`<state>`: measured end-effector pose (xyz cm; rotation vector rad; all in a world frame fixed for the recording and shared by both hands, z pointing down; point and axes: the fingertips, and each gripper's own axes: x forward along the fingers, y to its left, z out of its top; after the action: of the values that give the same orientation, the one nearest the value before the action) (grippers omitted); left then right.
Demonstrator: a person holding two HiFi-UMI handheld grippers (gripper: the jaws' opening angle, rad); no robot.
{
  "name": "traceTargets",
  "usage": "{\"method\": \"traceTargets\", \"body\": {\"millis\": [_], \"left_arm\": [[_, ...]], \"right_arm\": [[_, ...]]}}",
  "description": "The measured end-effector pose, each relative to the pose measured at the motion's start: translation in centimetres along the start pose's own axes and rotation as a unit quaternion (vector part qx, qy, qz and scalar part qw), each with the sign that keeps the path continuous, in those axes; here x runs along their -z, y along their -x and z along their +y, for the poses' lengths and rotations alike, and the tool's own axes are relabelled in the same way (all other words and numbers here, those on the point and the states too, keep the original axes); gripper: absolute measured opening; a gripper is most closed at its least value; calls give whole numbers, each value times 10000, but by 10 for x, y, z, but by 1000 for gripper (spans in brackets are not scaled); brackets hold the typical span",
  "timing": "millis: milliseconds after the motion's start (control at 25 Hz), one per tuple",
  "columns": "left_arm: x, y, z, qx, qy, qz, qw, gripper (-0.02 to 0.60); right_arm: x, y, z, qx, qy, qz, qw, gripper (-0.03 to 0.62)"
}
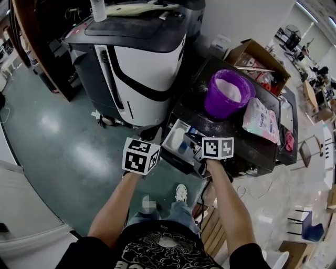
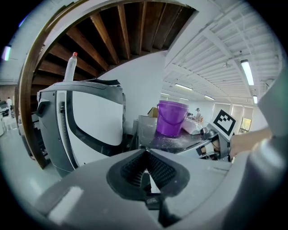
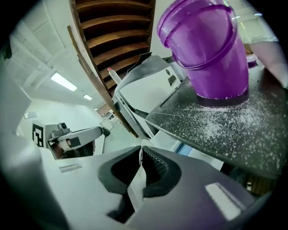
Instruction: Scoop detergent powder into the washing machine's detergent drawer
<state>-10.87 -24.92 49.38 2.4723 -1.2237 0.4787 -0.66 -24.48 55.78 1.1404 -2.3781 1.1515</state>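
Observation:
The washing machine's dark top (image 1: pixel 202 113) carries a purple bucket (image 1: pixel 220 107) full of white powder, and spilled powder dusts the top (image 3: pixel 234 130). Its white detergent drawer (image 1: pixel 176 137) stands pulled out at the front left. My right gripper (image 1: pixel 207 148) hovers just in front of the drawer, jaws shut, nothing visible between them (image 3: pixel 141 148). The left gripper (image 1: pixel 142 154) hangs left of the drawer over the floor, also shut and empty (image 2: pixel 145 150). The bucket (image 3: pixel 209 49) looms close above the right gripper. No scoop is visible.
A detergent bag (image 1: pixel 261 120) lies right of the bucket. A white-and-black machine (image 1: pixel 136 63) with a bottle (image 1: pixel 98 9) on top stands to the left. A cardboard box (image 1: pixel 257 58) sits behind the washer. Wooden slats rise at the far left.

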Motion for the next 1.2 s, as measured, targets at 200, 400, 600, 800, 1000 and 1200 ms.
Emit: {"method": "traceTargets", "body": {"millis": [200,400,600,800,1000,1200], "left_arm": [[1,1,4,-7,27,-11,10000,0],[2,1,5,3,66,-4,10000,0],[1,0,4,34,103,-30,9999,0],[0,1,6,37,143,-67,9999,0],[0,1,8,34,205,-101,9997,0],[0,2,11,36,263,-119,9996,0]], "right_arm": [[1,-2,1,165,282,97,9994,34],[0,-2,4,312,737,261,9965,34],[3,-4,5,431,1141,436,9916,34],[3,-5,6,595,1564,597,9841,34],[7,-7,8,737,2213,800,9691,34],[7,-9,13,769,2678,866,9565,34]]}}
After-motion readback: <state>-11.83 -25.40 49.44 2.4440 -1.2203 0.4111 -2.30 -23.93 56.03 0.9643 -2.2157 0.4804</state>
